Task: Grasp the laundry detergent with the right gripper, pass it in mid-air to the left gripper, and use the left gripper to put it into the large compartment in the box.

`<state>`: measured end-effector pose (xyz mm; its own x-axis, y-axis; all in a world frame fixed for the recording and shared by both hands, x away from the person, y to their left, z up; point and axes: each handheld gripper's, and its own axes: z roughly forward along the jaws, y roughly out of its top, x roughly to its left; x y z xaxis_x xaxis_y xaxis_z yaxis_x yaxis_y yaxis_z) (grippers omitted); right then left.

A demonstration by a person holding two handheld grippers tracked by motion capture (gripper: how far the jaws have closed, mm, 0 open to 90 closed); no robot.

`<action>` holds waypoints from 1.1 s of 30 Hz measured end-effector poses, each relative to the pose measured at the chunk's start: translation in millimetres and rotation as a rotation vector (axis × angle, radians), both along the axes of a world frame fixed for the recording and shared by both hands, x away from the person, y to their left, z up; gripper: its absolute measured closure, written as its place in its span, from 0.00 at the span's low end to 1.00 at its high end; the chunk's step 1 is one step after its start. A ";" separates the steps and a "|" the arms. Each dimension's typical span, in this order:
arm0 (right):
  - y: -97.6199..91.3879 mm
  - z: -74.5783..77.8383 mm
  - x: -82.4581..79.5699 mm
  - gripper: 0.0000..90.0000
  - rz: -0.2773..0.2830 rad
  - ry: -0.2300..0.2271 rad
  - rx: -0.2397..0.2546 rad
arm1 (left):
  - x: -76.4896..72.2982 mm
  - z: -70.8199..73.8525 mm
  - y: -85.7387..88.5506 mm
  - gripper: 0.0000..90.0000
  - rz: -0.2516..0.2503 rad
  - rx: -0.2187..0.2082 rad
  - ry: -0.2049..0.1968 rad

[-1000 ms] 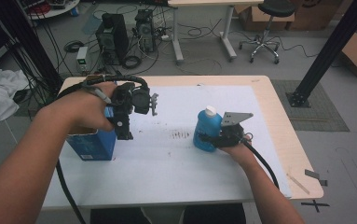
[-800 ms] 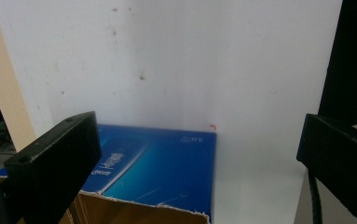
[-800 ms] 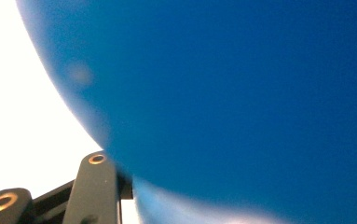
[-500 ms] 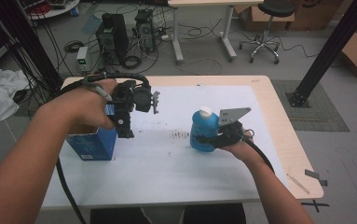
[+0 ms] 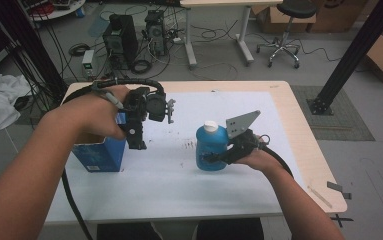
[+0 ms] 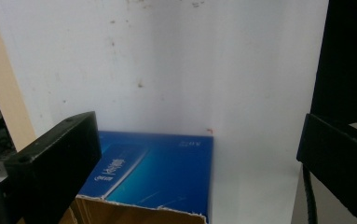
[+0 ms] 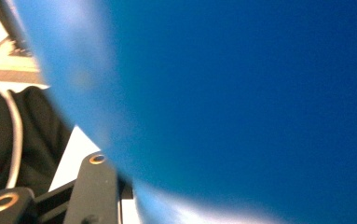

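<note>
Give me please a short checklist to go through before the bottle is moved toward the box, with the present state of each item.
1. Right gripper closed on the blue bottle: ok, jaws clamp its body.
2. Bottle upright: ok, white cap points up.
3. Cap fully tight: cannot tell.
4. Box open at the top: ok, the left gripper view shows its torn cardboard rim.
5. Left gripper free of the box: ok, its jaws stand wide apart above it, nothing between them.
6. Path over the white mat from bottle to box: not ok, the left gripper hangs at the box's near corner.
</note>
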<state>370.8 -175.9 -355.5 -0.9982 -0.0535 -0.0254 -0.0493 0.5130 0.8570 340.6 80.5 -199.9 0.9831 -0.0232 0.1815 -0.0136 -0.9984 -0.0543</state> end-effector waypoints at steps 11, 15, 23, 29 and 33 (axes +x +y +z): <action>29.6 -3.9 -10.8 0.52 0.104 0.011 -0.013 | -3.9 -6.9 -8.1 0.00 -0.002 -0.005 0.030; 47.8 -9.1 -14.7 0.52 0.136 0.018 -0.023 | -6.4 -14.4 -11.1 0.00 0.003 -0.010 0.056; 76.1 -18.8 -17.6 0.52 0.149 0.029 -0.030 | -8.6 -28.7 -15.0 0.00 -0.001 -0.019 0.089; 92.2 -23.9 -19.2 0.52 0.149 0.034 -0.017 | -11.7 -34.7 -16.5 0.00 0.001 -0.034 0.101; 101.1 -27.4 -18.9 0.52 0.147 0.038 -0.014 | -14.2 -37.7 -17.1 0.00 0.001 -0.042 0.106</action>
